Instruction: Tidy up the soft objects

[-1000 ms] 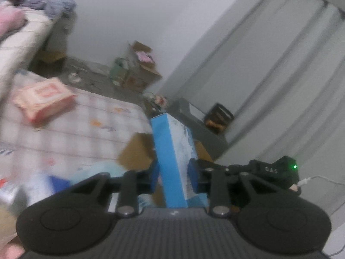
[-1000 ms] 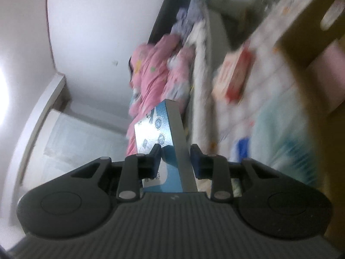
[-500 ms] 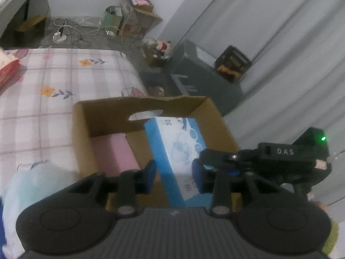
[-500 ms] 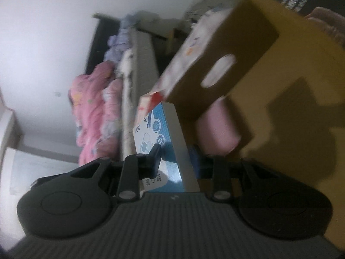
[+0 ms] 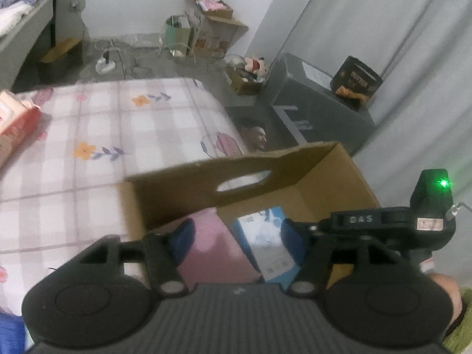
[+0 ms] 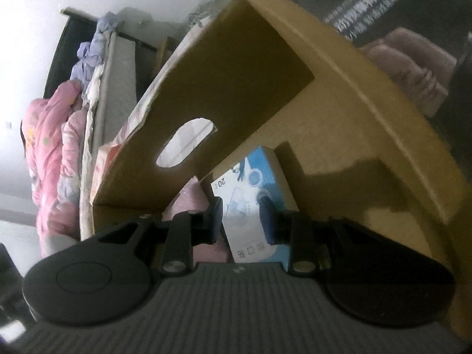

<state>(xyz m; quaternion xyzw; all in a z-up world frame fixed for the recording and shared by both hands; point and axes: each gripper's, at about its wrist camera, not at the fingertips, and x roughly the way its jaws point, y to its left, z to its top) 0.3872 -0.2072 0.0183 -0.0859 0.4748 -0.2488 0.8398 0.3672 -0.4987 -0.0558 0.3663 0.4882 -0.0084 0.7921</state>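
A blue and white box (image 5: 262,242) lies inside the cardboard box (image 5: 206,188), next to a pink soft pack (image 5: 212,250). My left gripper (image 5: 236,239) is open just above both, its jaws wide apart and holding nothing. In the right wrist view my right gripper (image 6: 242,221) is open around the blue and white box (image 6: 250,200), with its pads apart from the box sides. The pink pack (image 6: 188,200) sits to its left, against the wall of the cardboard box (image 6: 224,94). The right gripper's body shows at the right of the left wrist view.
The cardboard box sits on a bed with a checked flowered sheet (image 5: 103,135). A red and white tissue pack (image 5: 14,124) lies at the bed's left. Pink bedding (image 6: 50,147) is piled beyond. Boxes, a grey cabinet (image 5: 318,103) and curtains stand past the bed.
Both grippers lowered the blue and white box into the cardboard box and opened. The box now rests beside the pink pack, released.
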